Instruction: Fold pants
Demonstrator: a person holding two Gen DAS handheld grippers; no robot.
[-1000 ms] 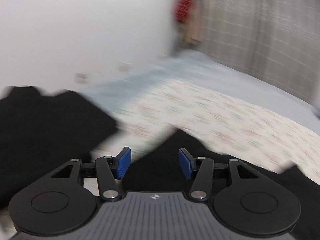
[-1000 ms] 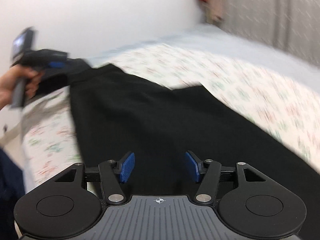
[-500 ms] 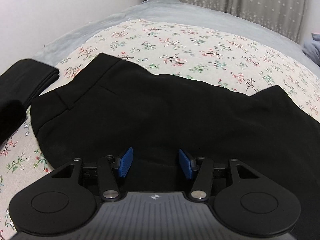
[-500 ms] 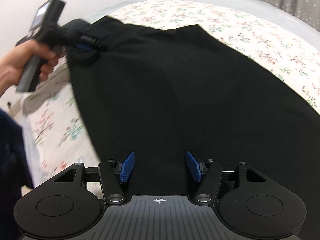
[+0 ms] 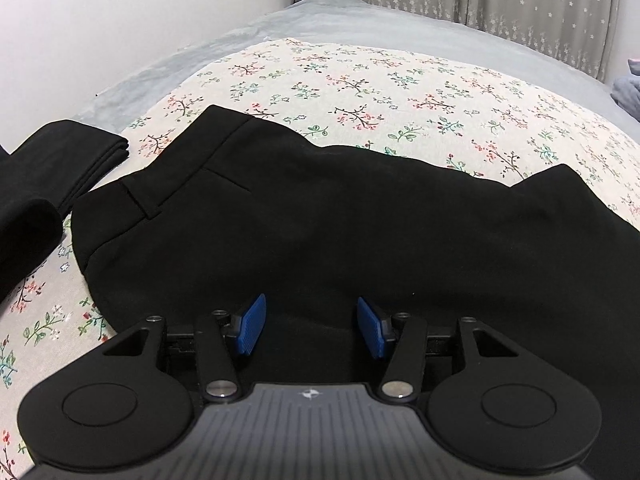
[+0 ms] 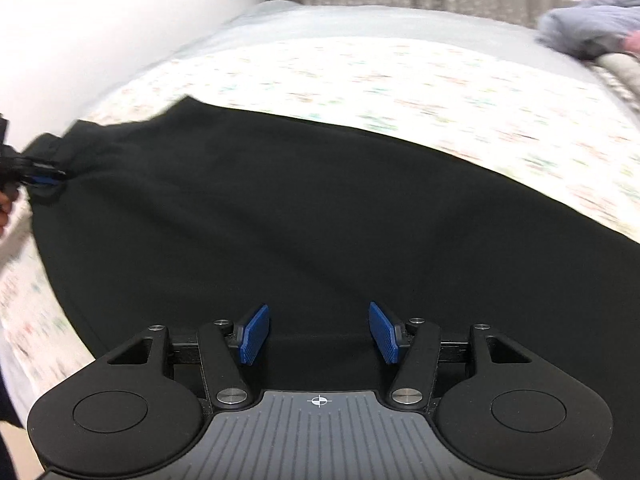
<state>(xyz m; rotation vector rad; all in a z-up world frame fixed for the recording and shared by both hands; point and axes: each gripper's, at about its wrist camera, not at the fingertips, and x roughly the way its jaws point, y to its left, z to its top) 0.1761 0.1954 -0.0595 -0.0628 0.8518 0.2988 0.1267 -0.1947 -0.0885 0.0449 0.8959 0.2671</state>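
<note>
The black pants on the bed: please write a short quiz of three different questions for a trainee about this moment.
1. True or false: the left claw is shut on the pants.
2. What lies left of the pants' waistband in the left wrist view? A) a folded black garment B) a pillow C) a book
3. Fill in: the pants lie on a ______ sheet.

Key:
1. False. Its blue pads stand apart, with no fabric pinched between them.
2. A, the folded black garment.
3. Flowered.
</note>
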